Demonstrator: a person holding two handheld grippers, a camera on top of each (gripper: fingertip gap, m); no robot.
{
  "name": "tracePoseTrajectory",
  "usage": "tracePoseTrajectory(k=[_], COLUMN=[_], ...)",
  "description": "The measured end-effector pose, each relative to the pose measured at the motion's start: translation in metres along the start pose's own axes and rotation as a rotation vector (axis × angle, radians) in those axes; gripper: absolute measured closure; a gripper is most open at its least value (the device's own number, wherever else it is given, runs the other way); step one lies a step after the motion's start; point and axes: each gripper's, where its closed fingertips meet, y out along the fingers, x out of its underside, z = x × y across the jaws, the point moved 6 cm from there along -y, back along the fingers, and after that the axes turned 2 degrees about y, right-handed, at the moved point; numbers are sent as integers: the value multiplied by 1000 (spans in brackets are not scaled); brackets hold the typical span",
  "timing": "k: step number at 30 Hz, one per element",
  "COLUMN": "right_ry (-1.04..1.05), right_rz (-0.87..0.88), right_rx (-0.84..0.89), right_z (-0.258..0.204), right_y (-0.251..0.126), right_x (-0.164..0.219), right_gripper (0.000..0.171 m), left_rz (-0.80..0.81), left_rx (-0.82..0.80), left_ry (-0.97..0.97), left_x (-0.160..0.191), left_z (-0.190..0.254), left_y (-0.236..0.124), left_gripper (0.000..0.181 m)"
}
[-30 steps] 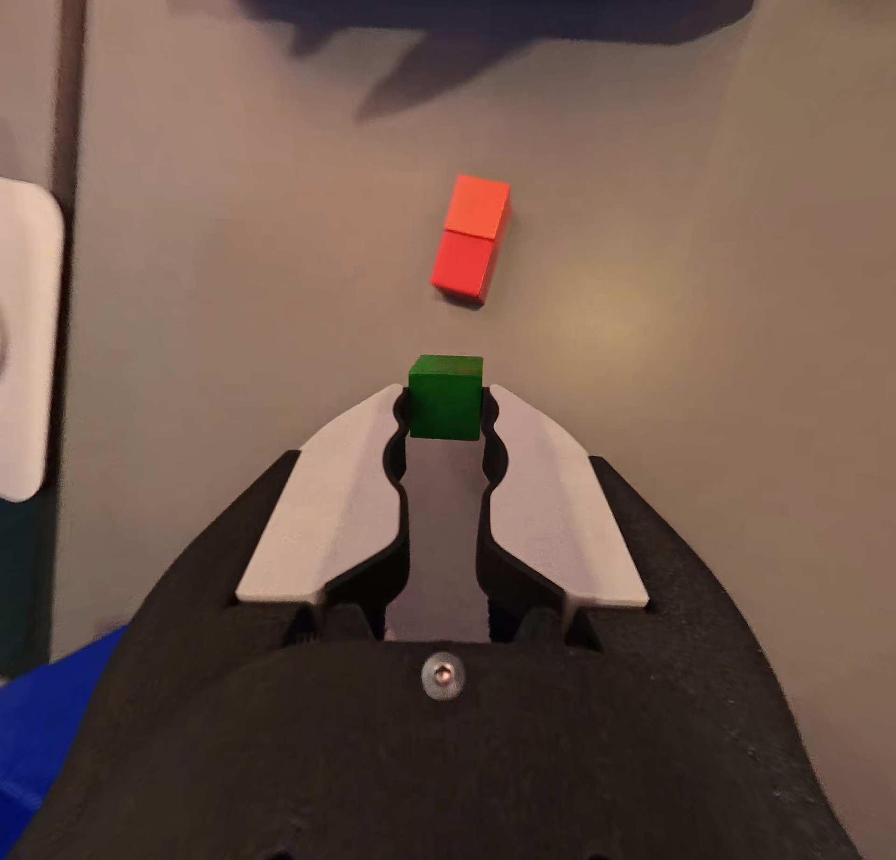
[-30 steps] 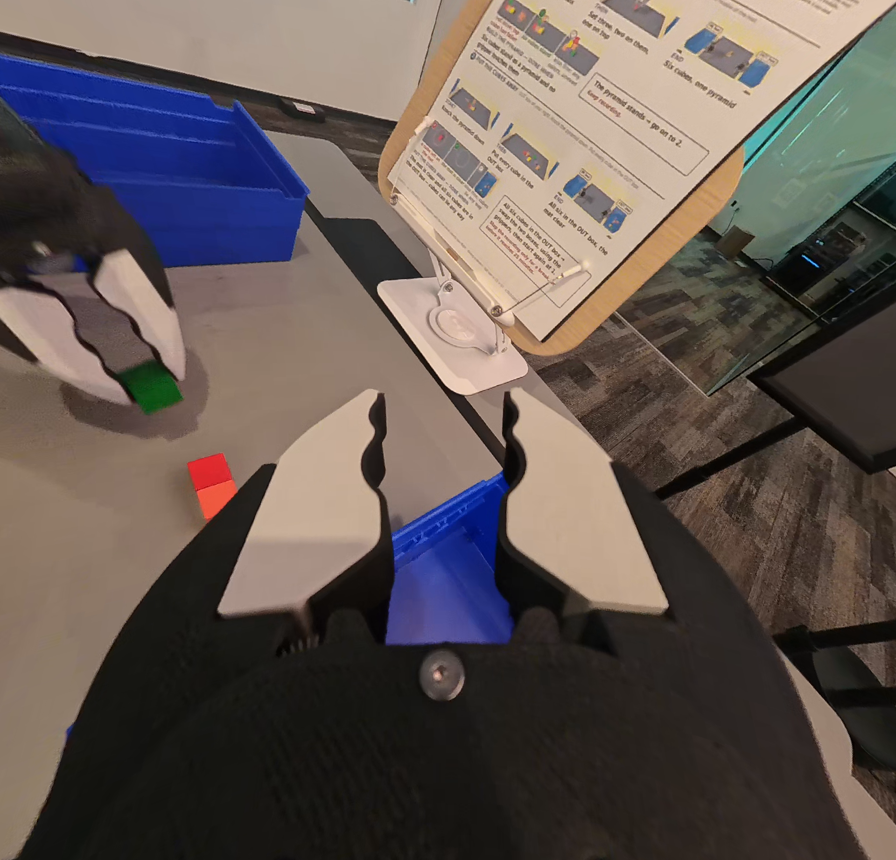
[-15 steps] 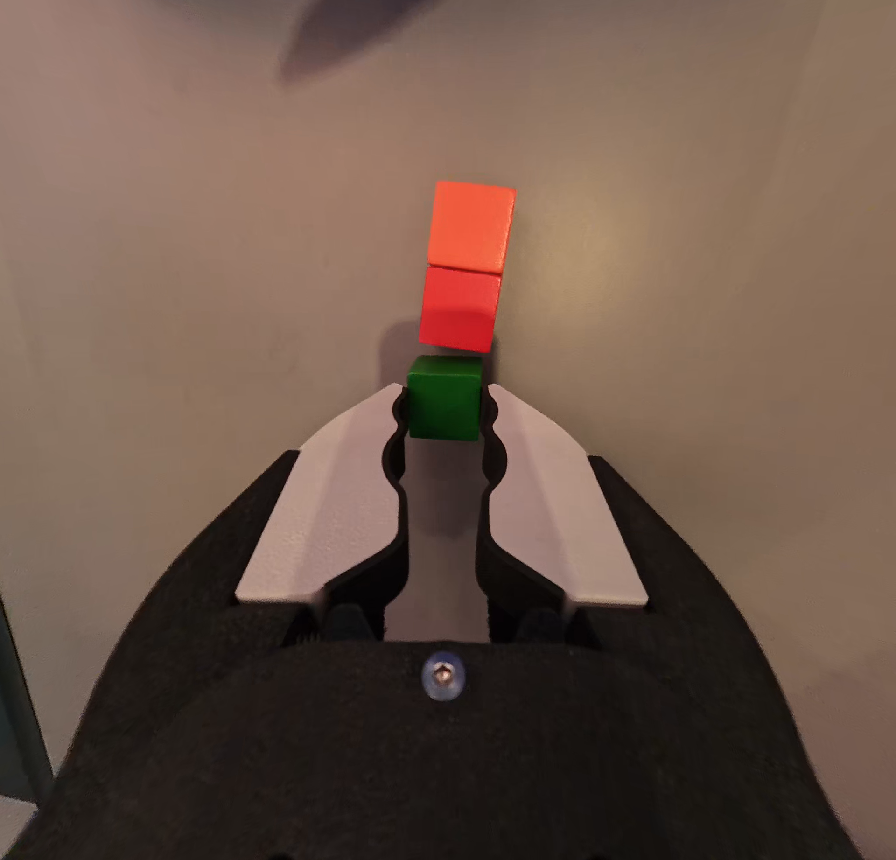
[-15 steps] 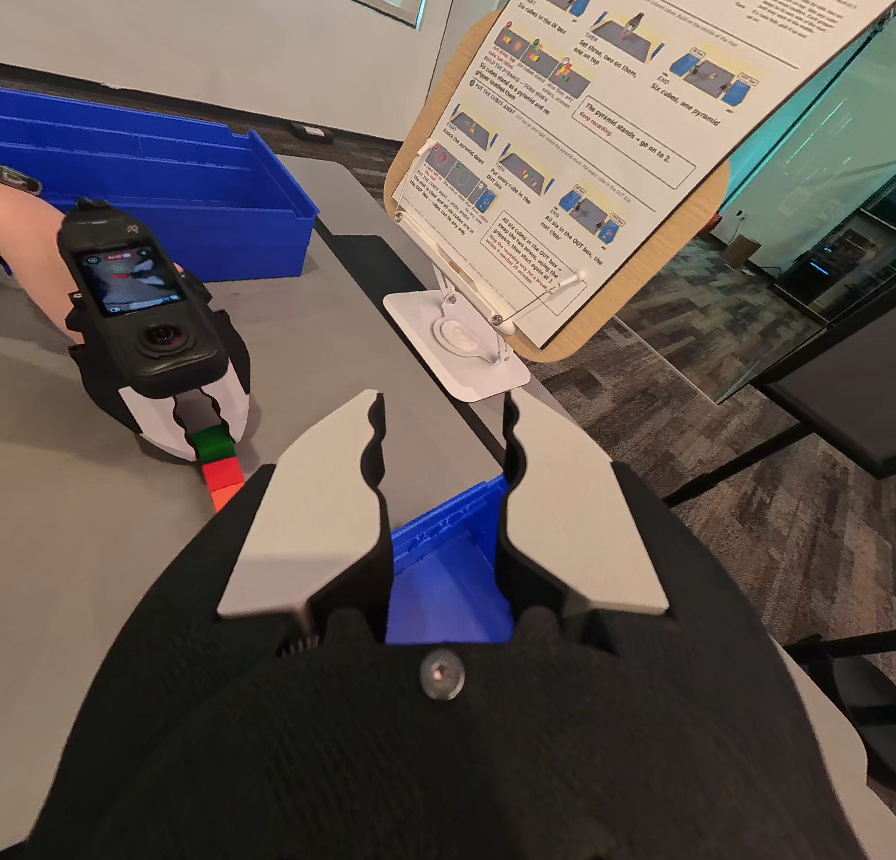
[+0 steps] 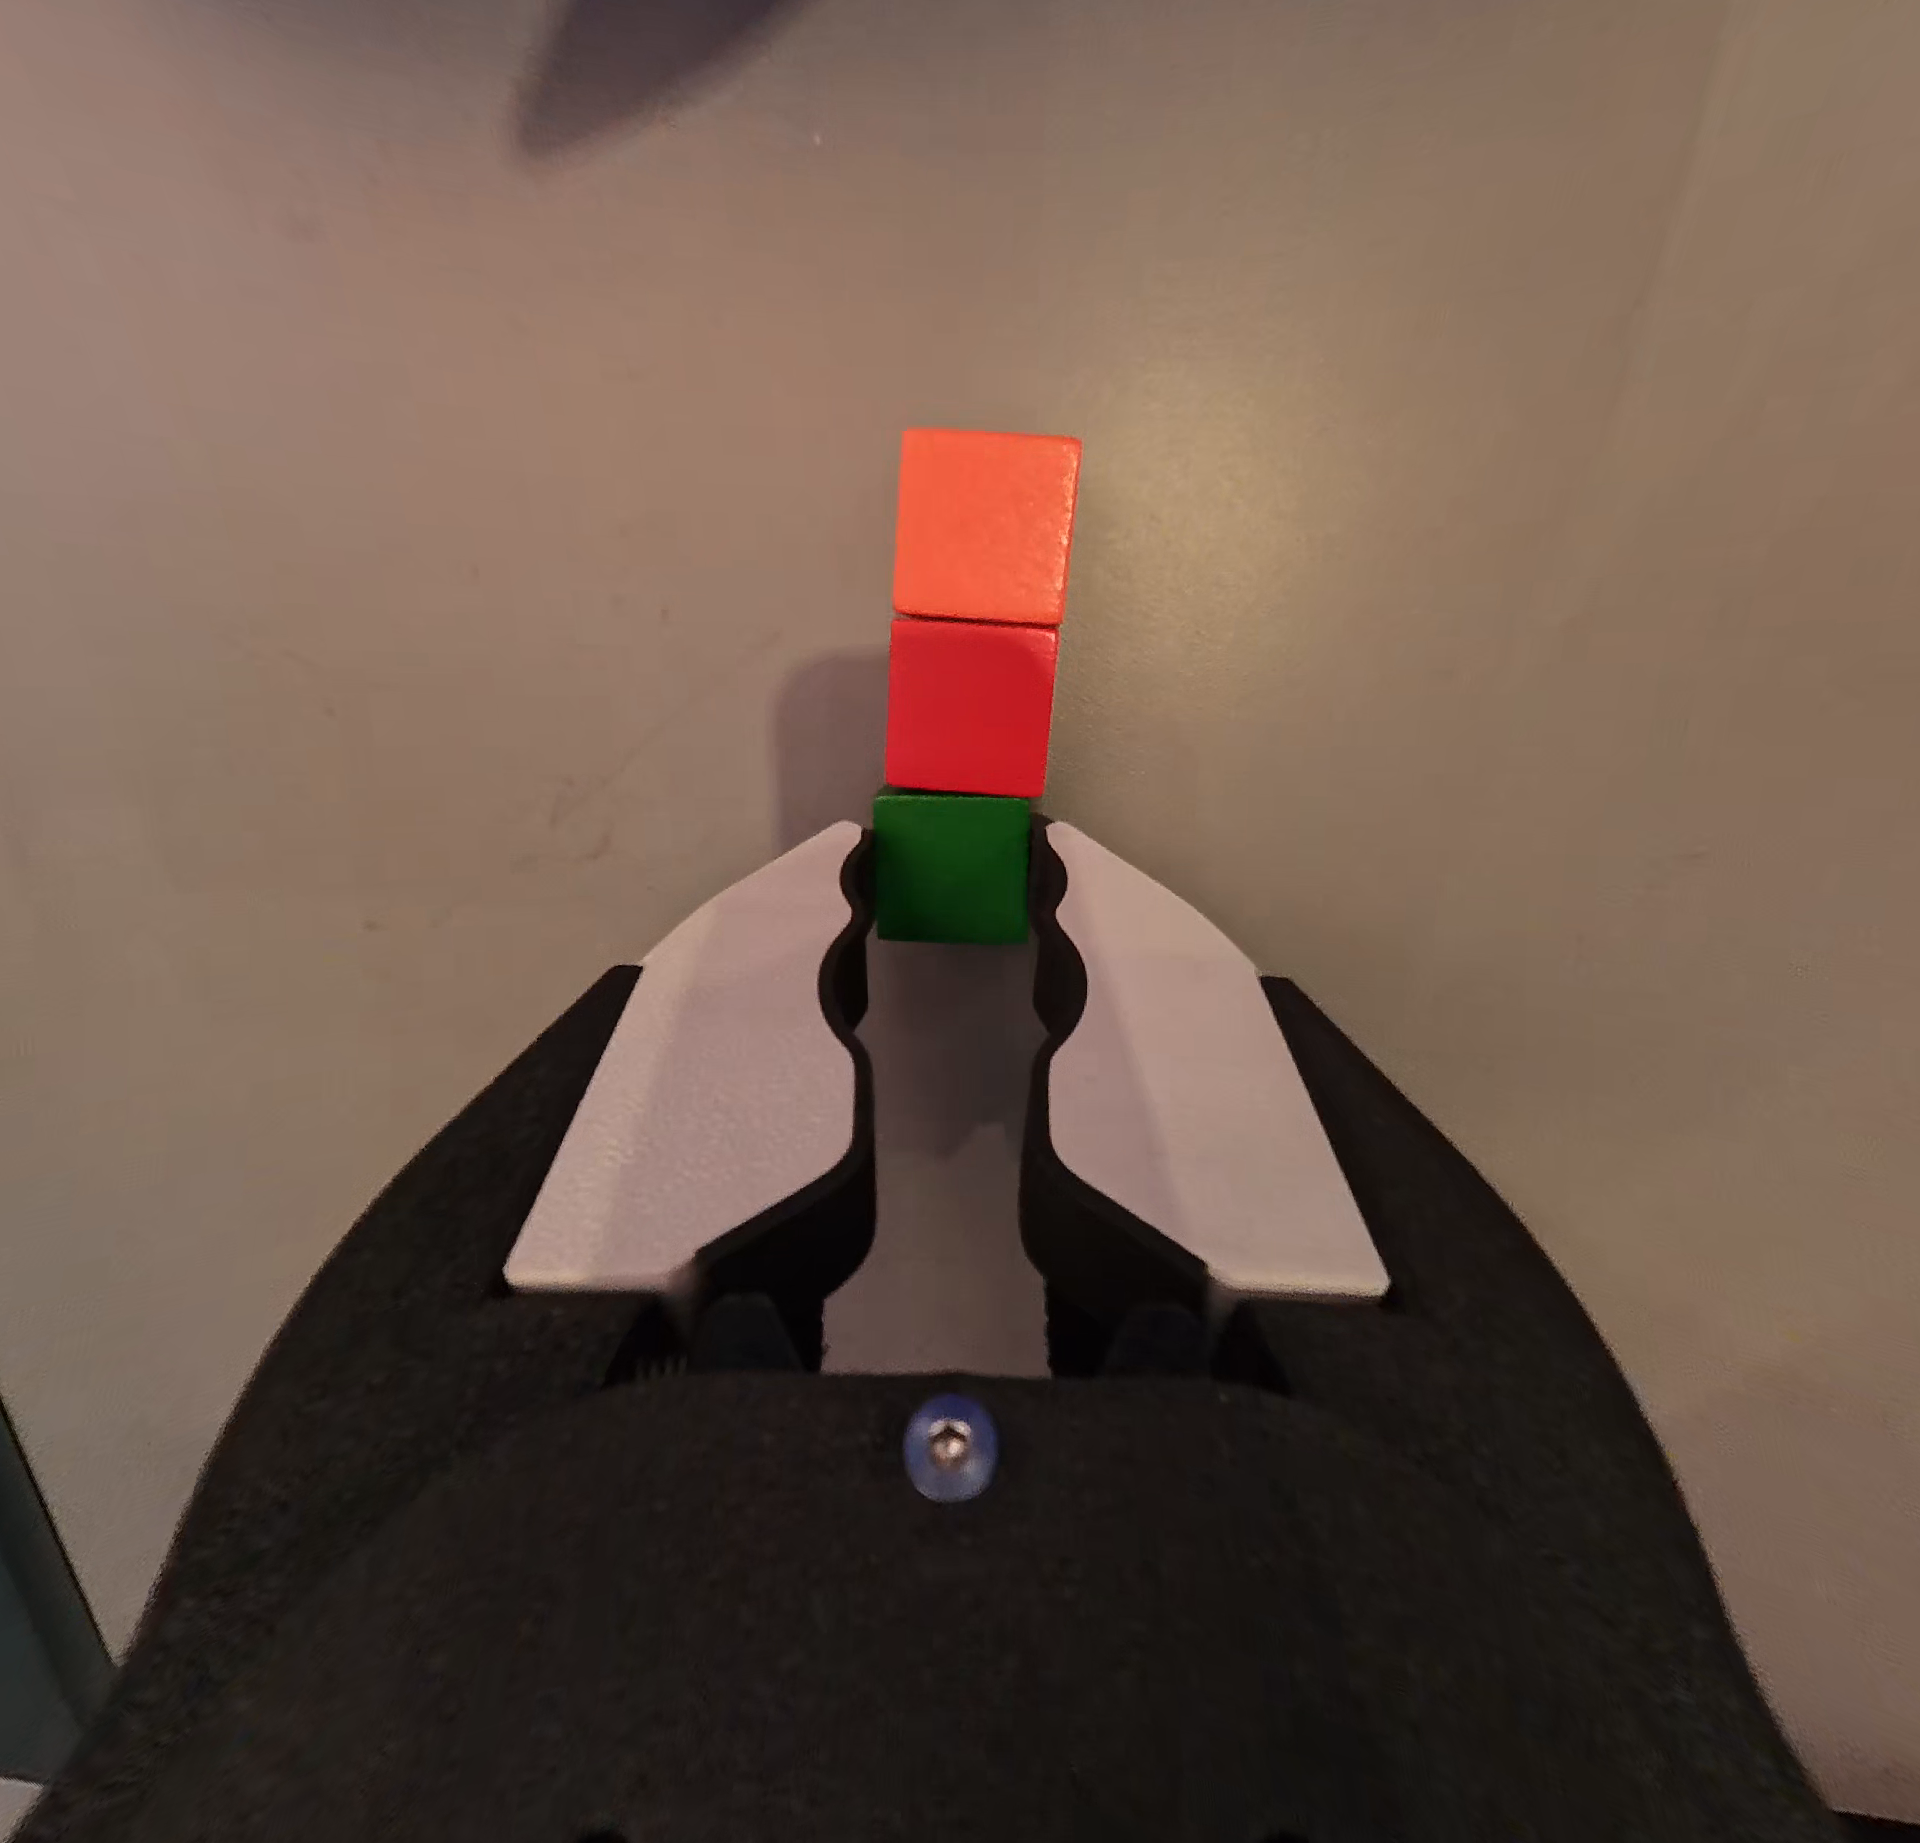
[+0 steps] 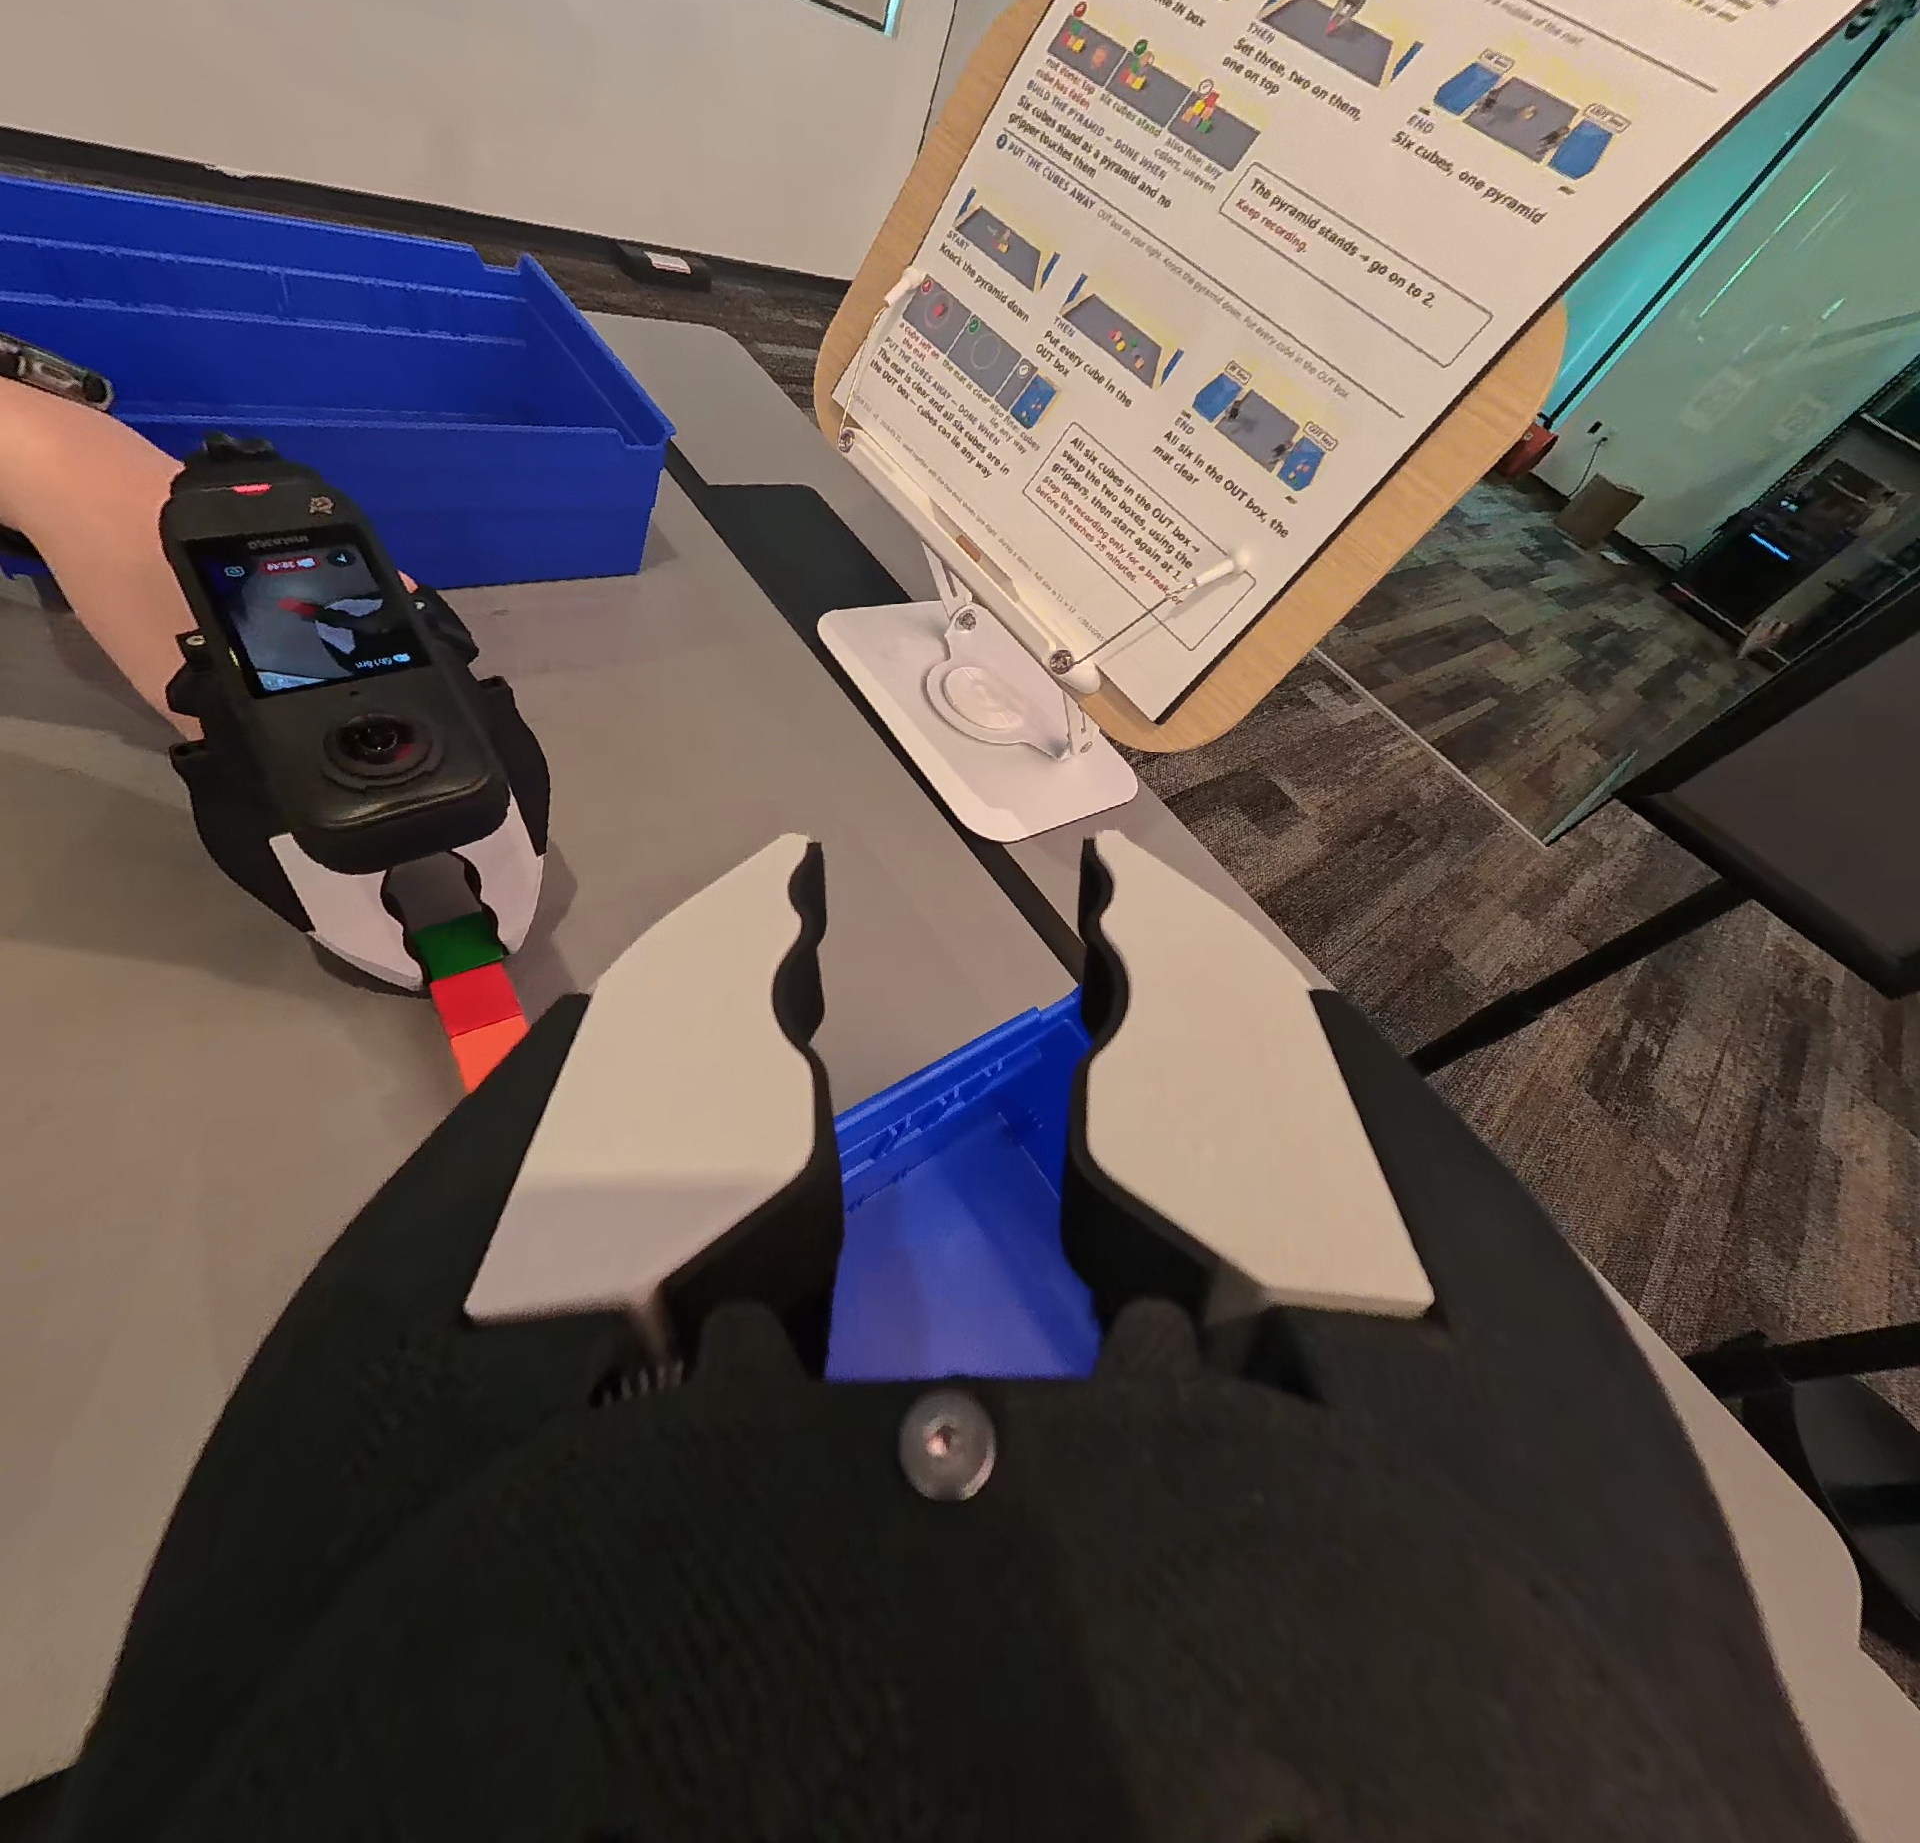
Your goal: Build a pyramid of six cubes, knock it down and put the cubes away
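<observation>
Left wrist view: the left gripper [image 5: 952,863] has its jaws clamped on the green cube [image 5: 952,866], which now sits against the red cube [image 5: 971,705]; a second ago a clear gap of table [image 5: 416,546] lay between them, and half a second ago the green cube was just short of the red one. Beyond the red cube, touching it, lies the orange cube [image 5: 985,524], so the three form one straight row. The table on both sides of the row is bare, with only a blurred shadow far beyond the orange cube.

In the right wrist view the right gripper [image 6: 948,879] hangs with its jaws apart and nothing between them, much as it did before, above the near blue bin [image 6: 966,1222] at the table's edge. The left gripper [image 6: 457,920], carrying a black camera [image 6: 332,671], stands left of that bin with the row running from its tips toward the right gripper. Behind it sits a larger blue bin [image 6: 416,391], and right of that a white stand [image 6: 987,744] bearing an instruction sheet [image 6: 1299,235] near the table's edge.
</observation>
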Motion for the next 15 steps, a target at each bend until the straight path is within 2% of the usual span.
tracePoseTrajectory(k=[13, 15], right_ry=[10, 8], right_rz=[-31, -37], right_rx=[-5, -3], right_z=[2, 2], right_y=[4, 5], right_x=[7, 8], right_gripper=[124, 123], left_rz=[-19, -34], left_rx=[13, 7], left_ry=[30, 15], left_x=[-1, 0], left_z=[1, 0], left_y=[3, 5], left_gripper=[153, 143])
